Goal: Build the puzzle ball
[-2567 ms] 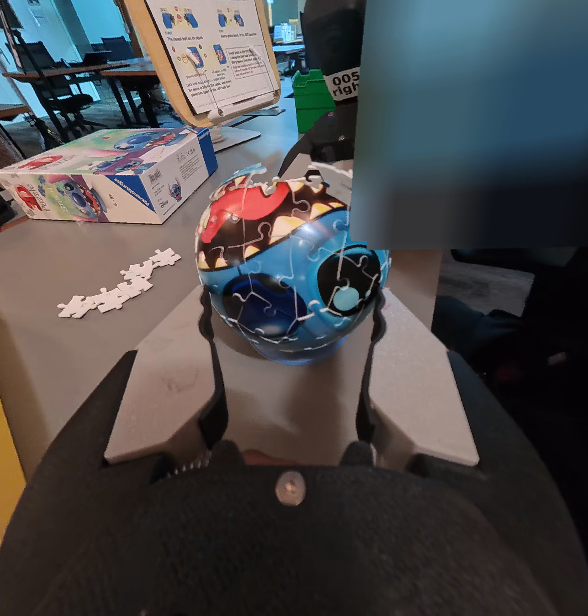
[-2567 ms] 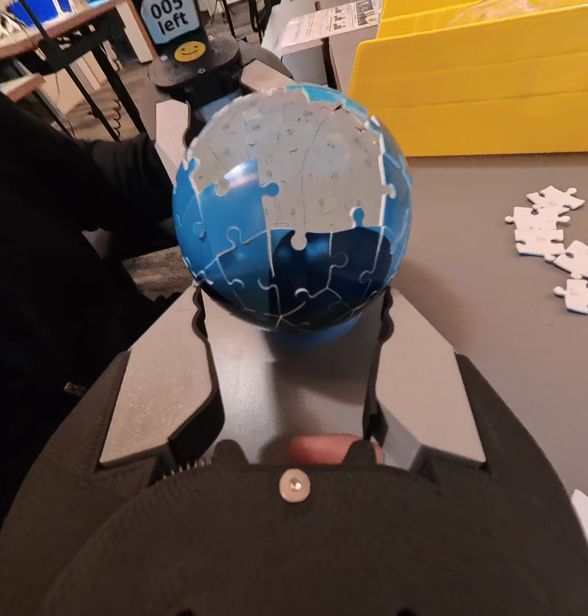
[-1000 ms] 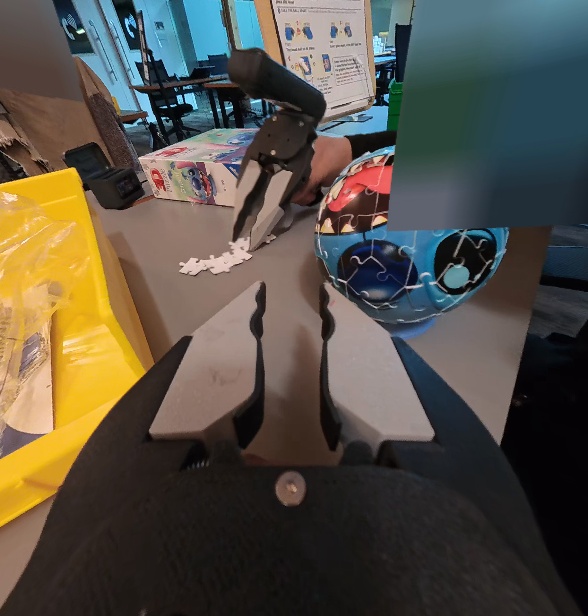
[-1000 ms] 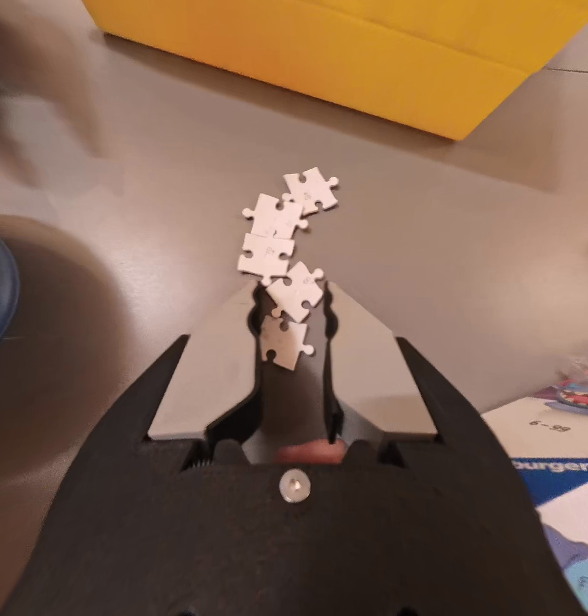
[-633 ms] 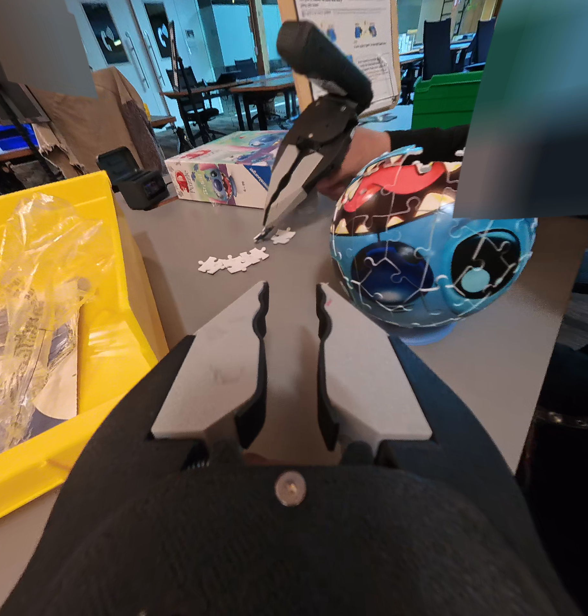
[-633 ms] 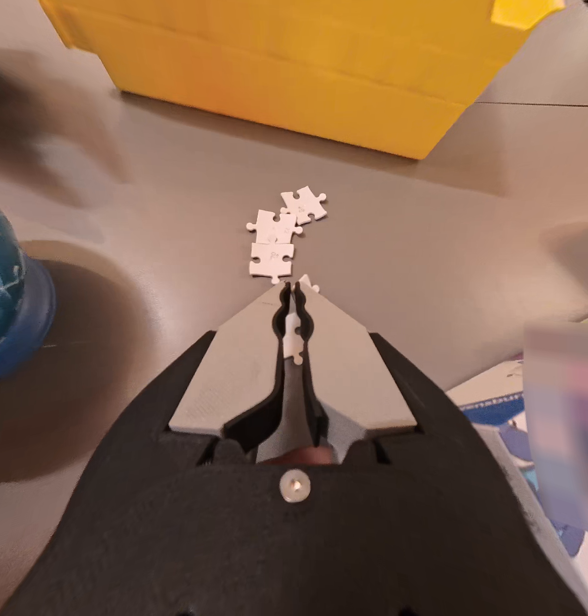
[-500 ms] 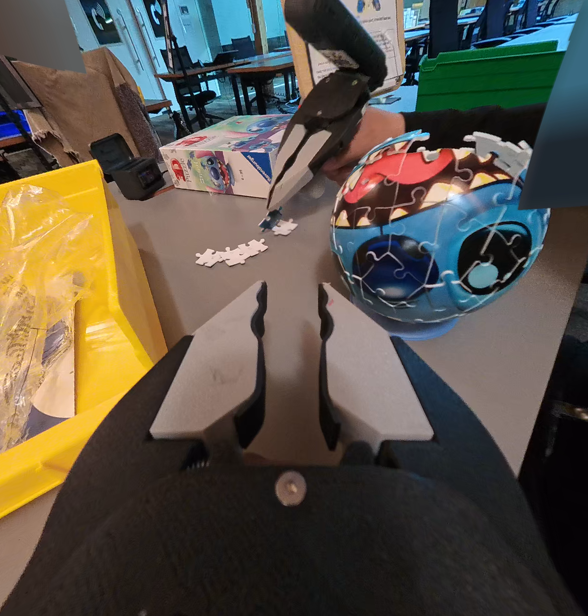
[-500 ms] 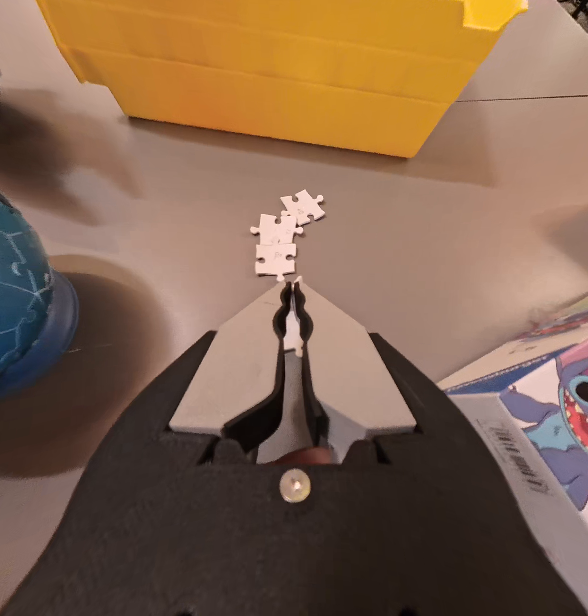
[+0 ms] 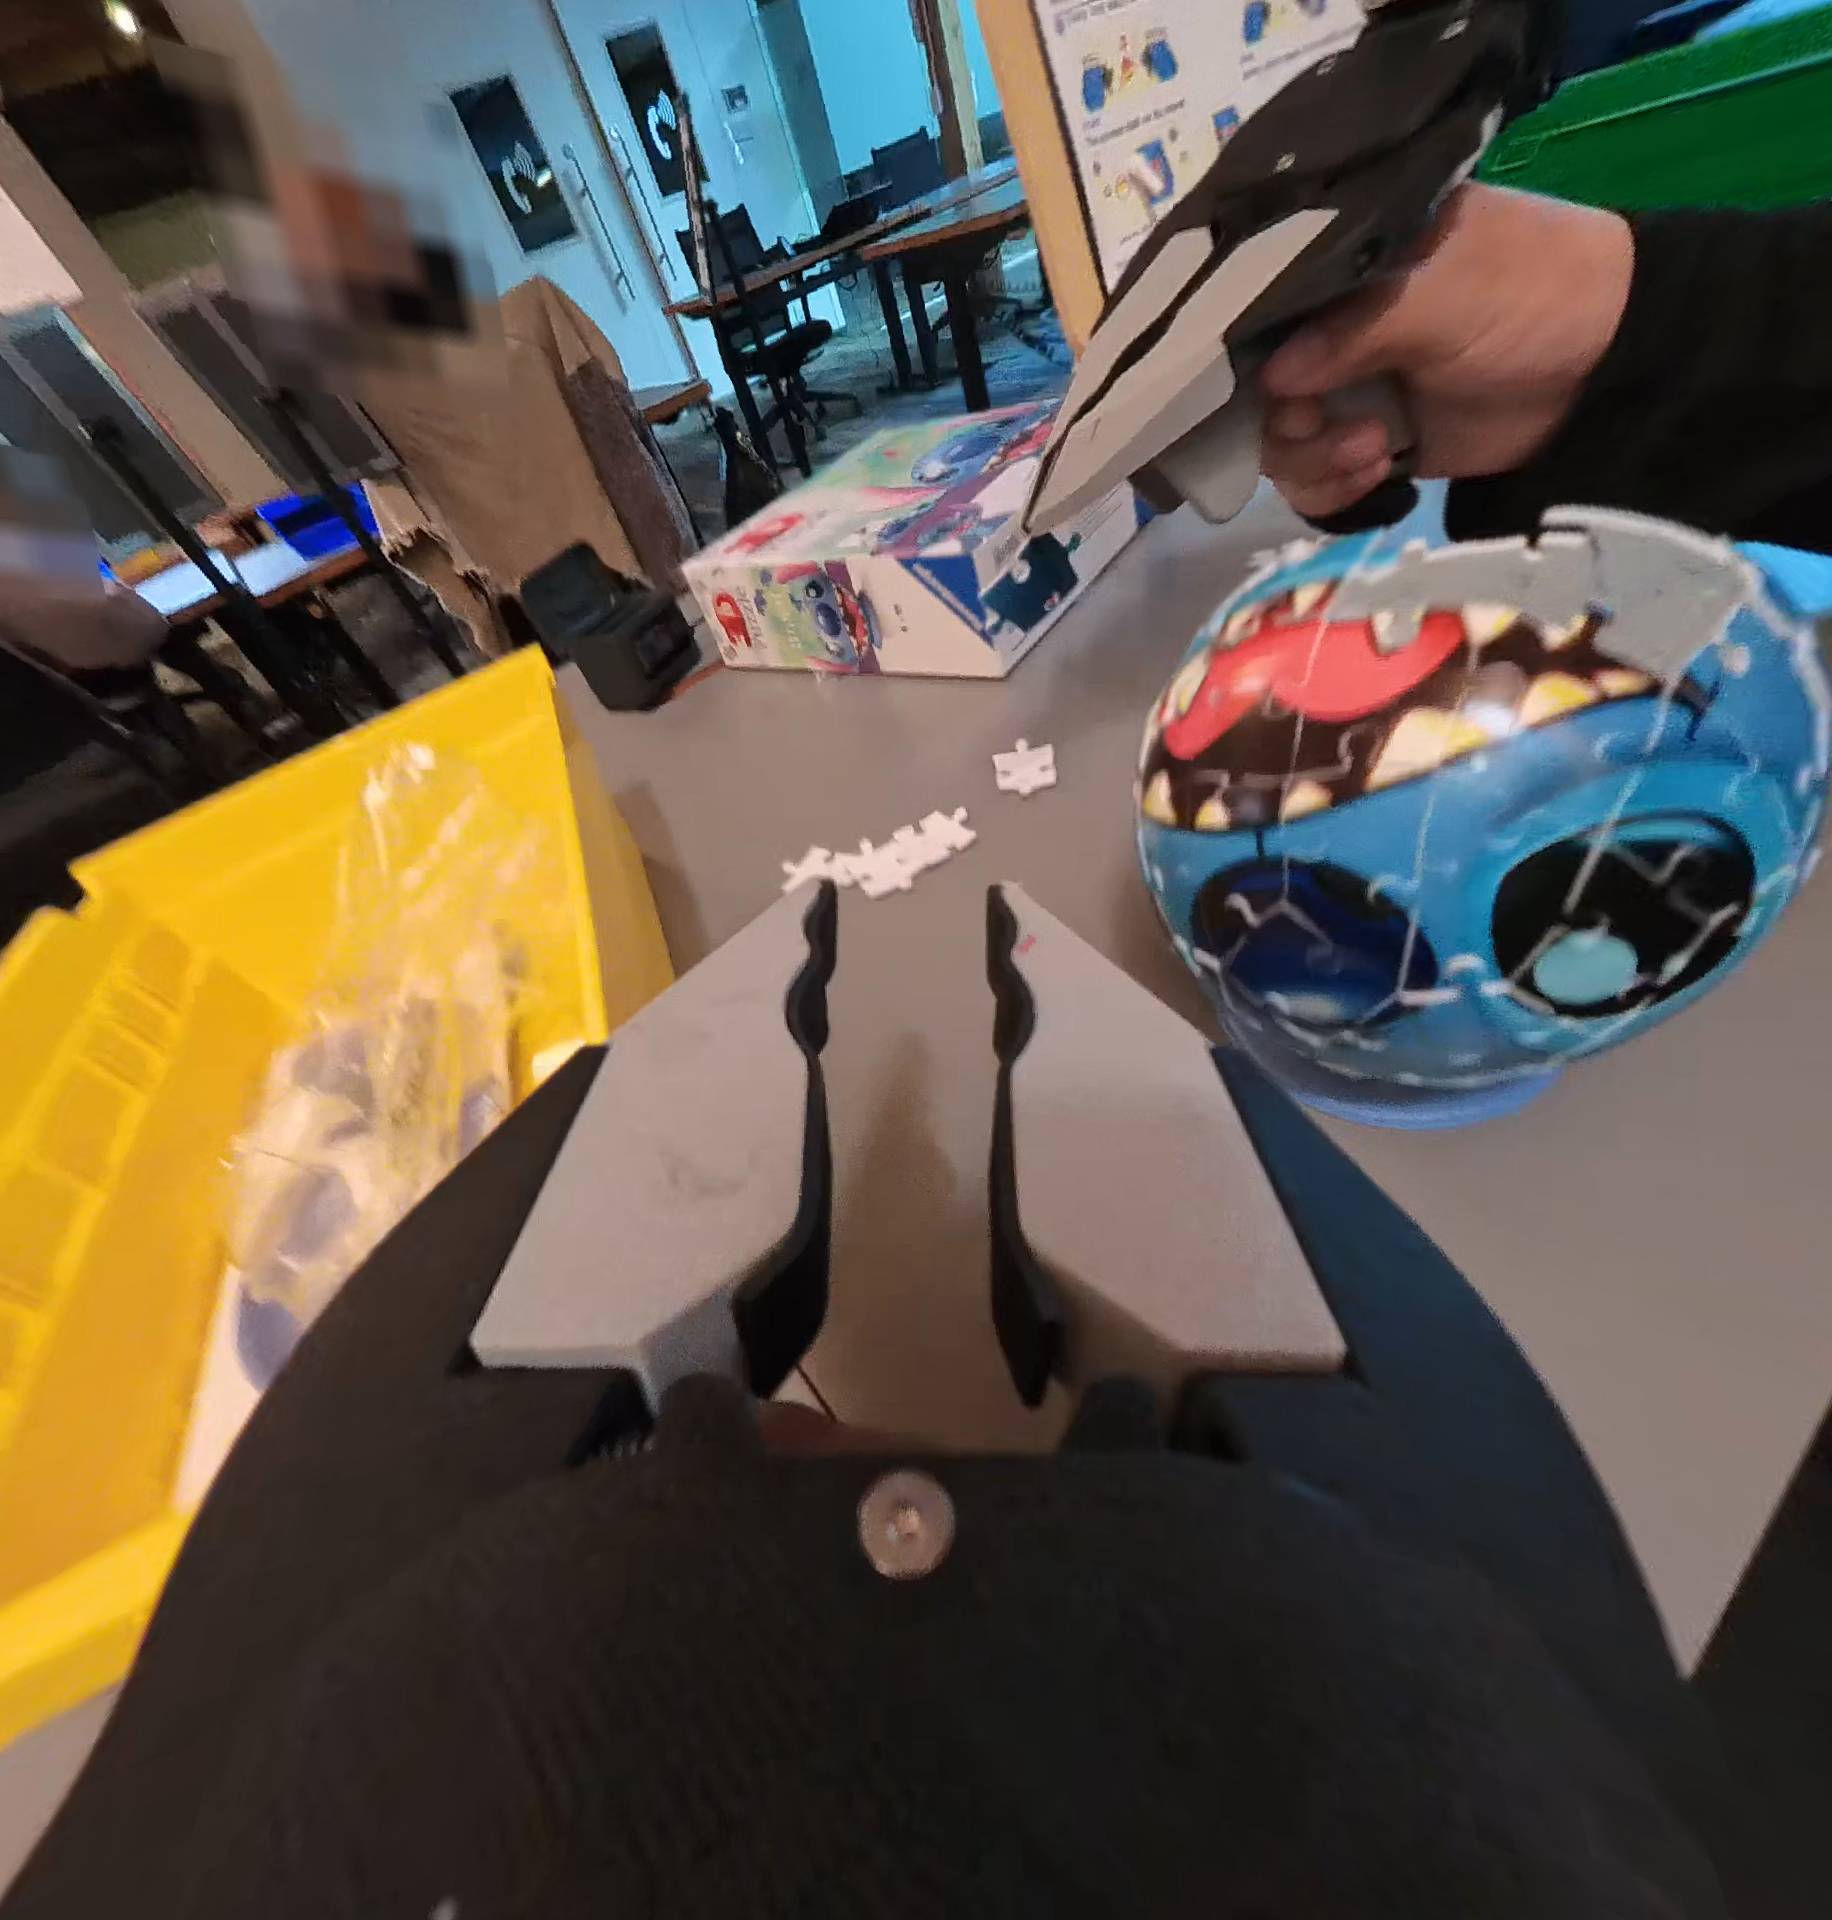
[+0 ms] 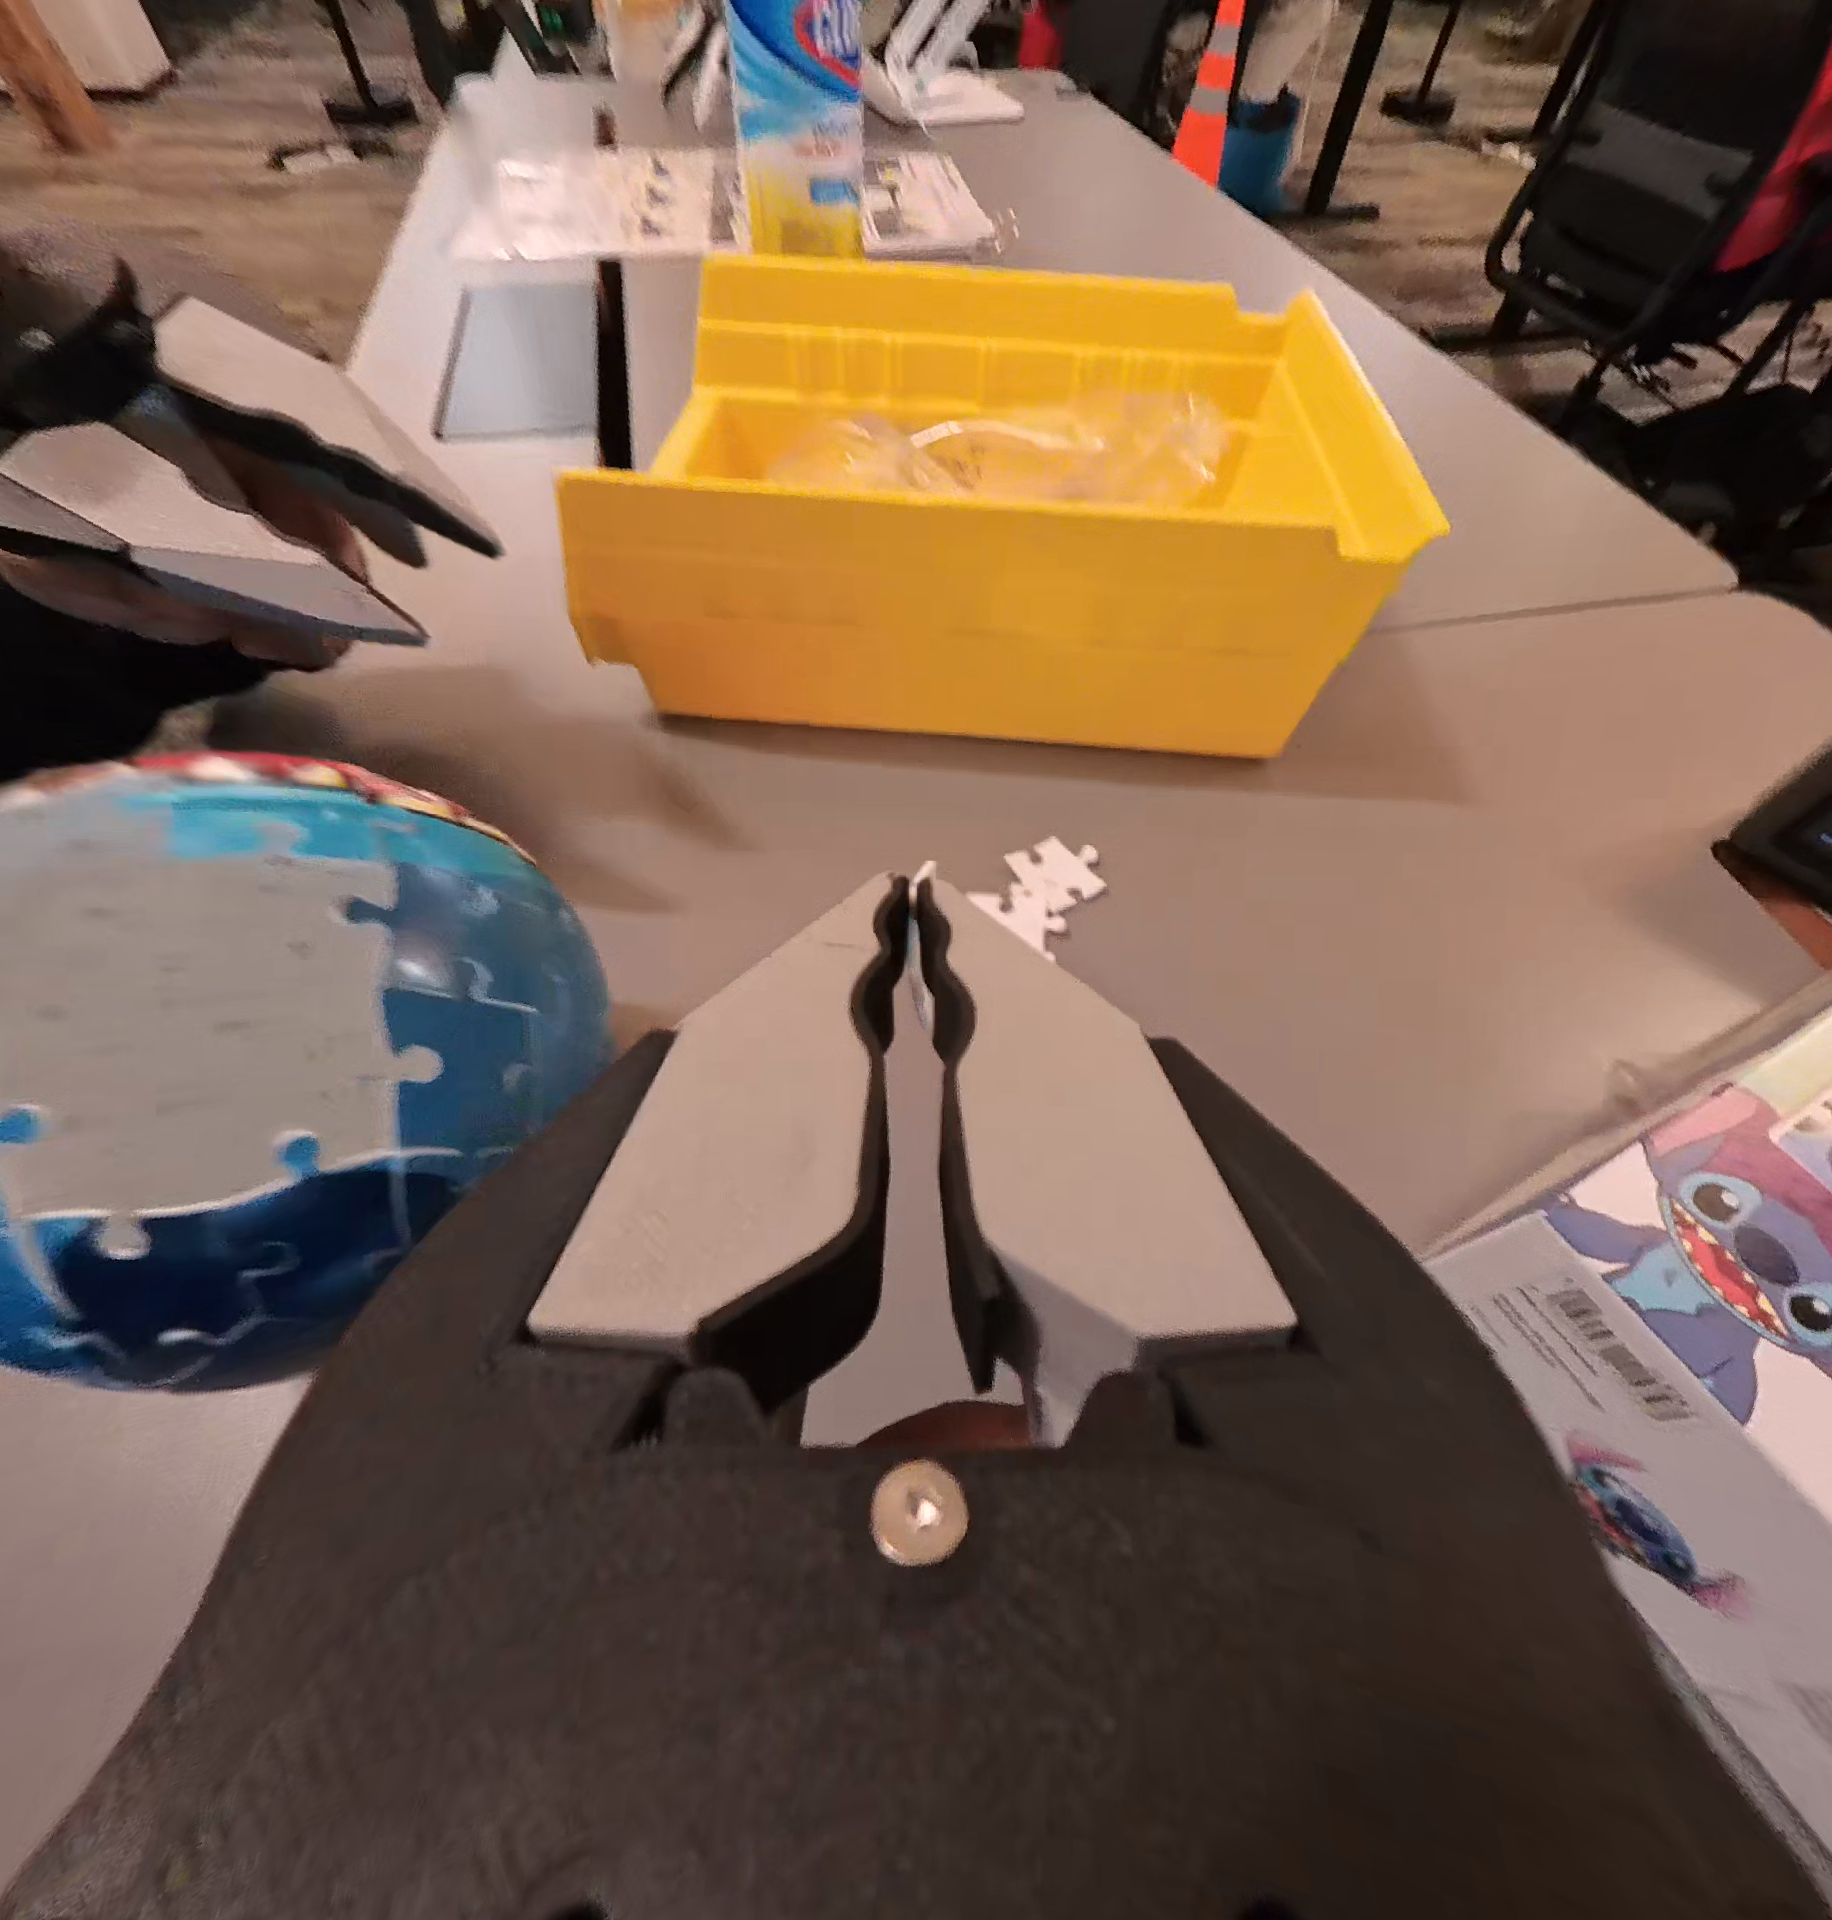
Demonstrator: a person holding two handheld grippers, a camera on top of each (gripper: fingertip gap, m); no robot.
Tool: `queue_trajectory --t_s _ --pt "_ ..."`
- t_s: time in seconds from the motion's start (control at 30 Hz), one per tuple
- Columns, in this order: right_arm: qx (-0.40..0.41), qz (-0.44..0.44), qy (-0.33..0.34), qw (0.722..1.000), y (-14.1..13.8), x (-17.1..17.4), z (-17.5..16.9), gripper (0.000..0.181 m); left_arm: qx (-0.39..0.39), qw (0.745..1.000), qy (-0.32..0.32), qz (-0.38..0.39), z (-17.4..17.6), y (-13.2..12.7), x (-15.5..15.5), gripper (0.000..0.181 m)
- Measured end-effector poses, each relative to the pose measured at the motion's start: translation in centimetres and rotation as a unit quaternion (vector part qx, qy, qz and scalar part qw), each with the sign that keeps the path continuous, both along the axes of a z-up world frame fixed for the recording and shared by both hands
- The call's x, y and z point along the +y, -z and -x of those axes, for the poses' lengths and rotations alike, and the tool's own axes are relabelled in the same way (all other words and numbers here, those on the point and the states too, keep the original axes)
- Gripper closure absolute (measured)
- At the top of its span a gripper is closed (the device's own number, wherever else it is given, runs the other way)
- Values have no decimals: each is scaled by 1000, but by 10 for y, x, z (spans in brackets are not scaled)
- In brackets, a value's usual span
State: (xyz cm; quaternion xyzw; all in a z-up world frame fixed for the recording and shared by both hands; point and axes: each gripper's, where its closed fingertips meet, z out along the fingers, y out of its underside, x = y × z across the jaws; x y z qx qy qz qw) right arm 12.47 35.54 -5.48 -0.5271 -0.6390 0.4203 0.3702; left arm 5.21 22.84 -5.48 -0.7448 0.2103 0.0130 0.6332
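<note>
Right wrist view shows the right gripper (image 10: 912,902) clamped on a puzzle piece (image 10: 914,971), held edge-on between its tips, above the counter (image 10: 1307,935). The ball (image 10: 216,1060) sits on its blue stand to this gripper's left, its open, unfinished patch facing up. Loose white pieces (image 10: 1047,883) lie just ahead of the tips, the yellow bin (image 10: 974,623) beyond them. Left wrist view shows the left gripper (image 9: 907,904) empty, jaws parted, with the ball (image 9: 1463,831) to its right and the pieces (image 9: 891,852) just ahead.
</note>
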Motion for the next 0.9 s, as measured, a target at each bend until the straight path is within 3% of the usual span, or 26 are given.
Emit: queue_trajectory --t_s 0.2,0.37,0.47,0.53,0.63,0.77,0.9 --pt "61 71 -19 995 -39 -22 -9 181 91 995 43 -25 -35 -56 32 155" --pt "124 210 -73 967 -72 -38 -21 181 186 979 82 3 -75 -54 75 153" --pt "152 258 -85 950 -83 -33 -28 181 166 978 123 28 -94 -53 88 151" --pt "165 269 -87 945 -87 -29 -33 181 108 981 154 43 -102 -60 89 150" --pt "174 277 -90 941 -90 -27 -36 181 66 983 161 65 -102 -65 95 154" --pt "174 271 -86 943 -88 -28 -34 181 15 978 191 80 -112 -67 94 181" --pt "128 200 -27 971 -58 -5 -27 181 62 982 122 126 -85 -36 112 180"
